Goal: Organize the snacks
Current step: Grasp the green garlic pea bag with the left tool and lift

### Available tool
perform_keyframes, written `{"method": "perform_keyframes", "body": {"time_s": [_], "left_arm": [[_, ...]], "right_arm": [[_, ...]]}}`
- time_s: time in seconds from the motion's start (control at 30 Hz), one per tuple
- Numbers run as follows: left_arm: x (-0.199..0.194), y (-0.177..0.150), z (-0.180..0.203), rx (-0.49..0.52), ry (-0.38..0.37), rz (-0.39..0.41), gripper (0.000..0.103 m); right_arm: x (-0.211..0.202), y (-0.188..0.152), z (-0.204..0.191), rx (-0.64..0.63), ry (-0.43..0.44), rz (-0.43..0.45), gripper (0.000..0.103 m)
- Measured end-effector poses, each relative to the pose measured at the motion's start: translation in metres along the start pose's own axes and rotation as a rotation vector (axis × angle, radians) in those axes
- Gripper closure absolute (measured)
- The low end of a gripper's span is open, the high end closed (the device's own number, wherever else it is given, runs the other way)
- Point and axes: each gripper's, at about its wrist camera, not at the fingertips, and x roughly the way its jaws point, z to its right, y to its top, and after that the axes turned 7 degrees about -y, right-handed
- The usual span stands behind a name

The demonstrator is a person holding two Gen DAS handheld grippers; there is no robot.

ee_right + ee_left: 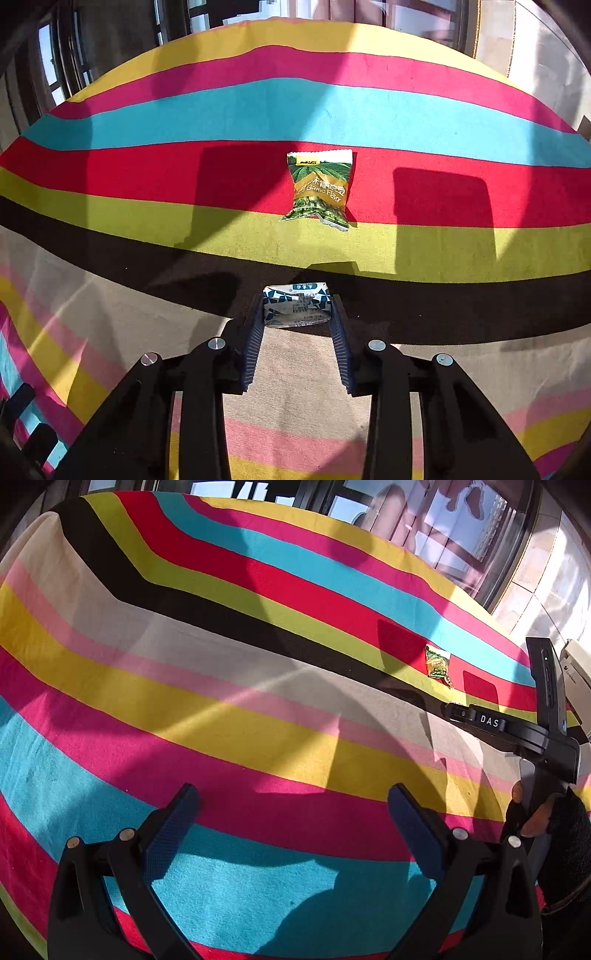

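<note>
A green garlic-flavour snack packet (320, 188) lies flat on the red and lime stripes of the striped cloth (184, 110); it also shows small in the left wrist view (438, 665). My right gripper (297, 306) is shut on a small blue-and-white snack packet (296, 305), held above the black stripe, short of the green packet. My left gripper (293, 805) is open and empty above the pink and blue stripes. The right gripper's body (517, 731) and the gloved hand (554, 830) show at the right of the left wrist view.
The striped cloth (184, 646) covers the whole surface. A white box (576, 668) sits at the far right edge. Windows and a tiled wall stand beyond the far edge. Dark gripper shadows (443, 195) fall beside the green packet.
</note>
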Motion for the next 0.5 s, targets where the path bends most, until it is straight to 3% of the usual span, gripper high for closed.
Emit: {"method": "perform_keyframes", "body": {"time_s": [0.2, 0.37, 0.5], "left_arm": [[0.001, 0.001, 0.001, 0.008, 0.011, -0.007, 0.002], [0.003, 0.001, 0.004, 0.026, 0.037, -0.021, 0.002], [0.007, 0.005, 0.012, 0.035, 0.075, -0.059, 0.002]], "right_arm": [[-0.057, -0.062, 0.035, 0.052, 0.027, 0.057, 0.068], [-0.064, -0.079, 0.076, 0.171, -0.003, 0.101, 0.068], [-0.072, -0.078, 0.078, 0.179, -0.009, 0.150, 0.068]]}}
